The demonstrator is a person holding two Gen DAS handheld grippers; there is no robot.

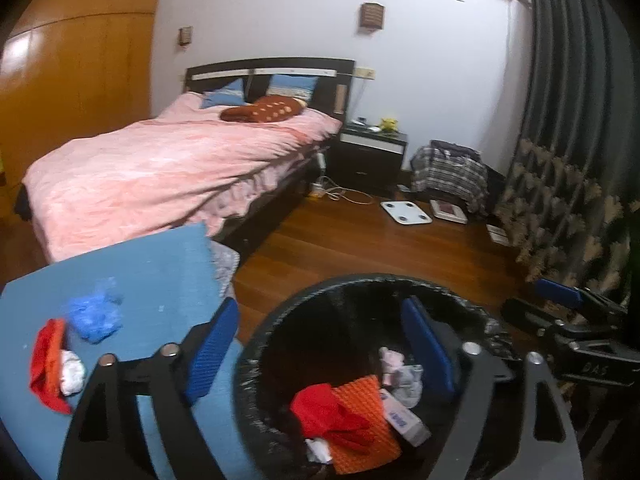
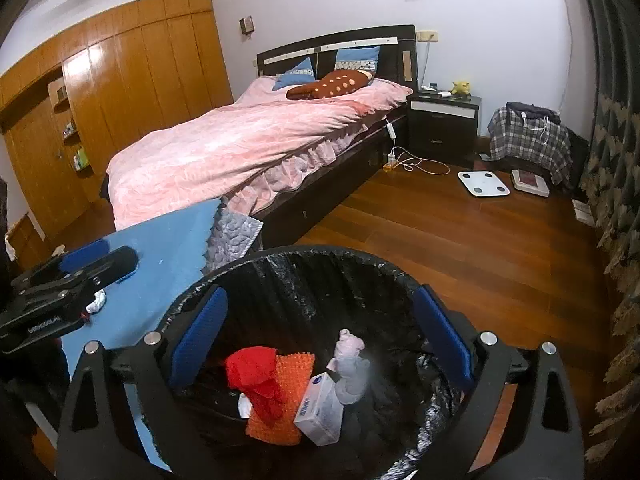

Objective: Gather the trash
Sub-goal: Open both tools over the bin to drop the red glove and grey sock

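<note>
Both the left gripper (image 1: 316, 344) and right gripper (image 2: 320, 332) hang wide-jawed, empty, over the bin (image 2: 280, 256). Beside the bin, the blue crumpled bag (image 1: 94, 314) looks light and soft; pinch its bunched middle.

One bin (image 2: 256, 264), two scales (image 2: 483, 183), two blue pillows (image 2: 296, 72).

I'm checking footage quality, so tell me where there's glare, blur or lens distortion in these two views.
Left wrist view: soft and slightly blurred overall, glare on the wardrobe, curtain bowed by the fisheye, corners dark. Right wrist view: sharper, bright streaks on the wardrobe doors, shine on the bin liner, walls curving near the edges.
</note>
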